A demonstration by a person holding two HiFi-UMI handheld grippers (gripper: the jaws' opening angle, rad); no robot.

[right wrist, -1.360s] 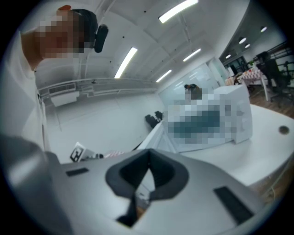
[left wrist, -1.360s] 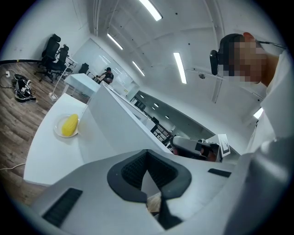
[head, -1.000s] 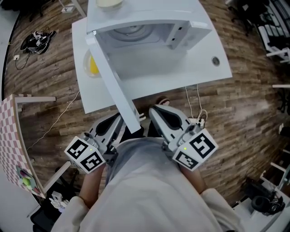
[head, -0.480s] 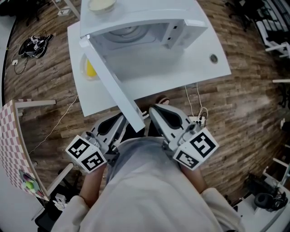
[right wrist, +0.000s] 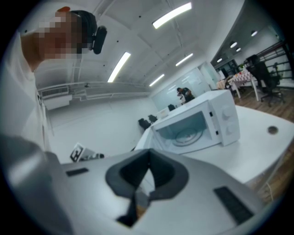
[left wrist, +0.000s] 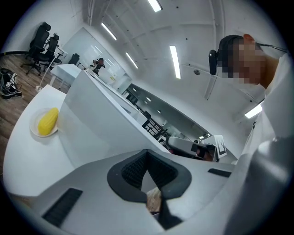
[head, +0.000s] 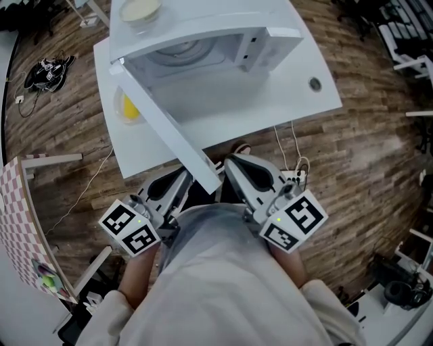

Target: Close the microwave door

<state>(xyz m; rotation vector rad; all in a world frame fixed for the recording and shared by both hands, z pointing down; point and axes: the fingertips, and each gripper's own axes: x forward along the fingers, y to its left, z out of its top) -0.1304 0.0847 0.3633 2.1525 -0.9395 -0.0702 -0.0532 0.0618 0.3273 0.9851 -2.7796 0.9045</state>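
The white microwave stands open on a white table. Its door swings out over the table's front edge, and the door's free end reaches between my two grippers. Both are held low against my body. The left gripper is just left of the door's end, its jaws shut with nothing in them. The right gripper is just right of it, also shut with nothing in it. In the left gripper view the door fills the middle. The right gripper view shows the microwave with its cavity and turntable.
A yellow corn cob on a plate lies on the table left of the door, and a bowl sits on top of the microwave. Cables hang from the table front. A checkered board stands at the left.
The table and microwave sit a little further left and up in the head view, and the door's free end comes lower between the grippers. Both grippers hold the same place.
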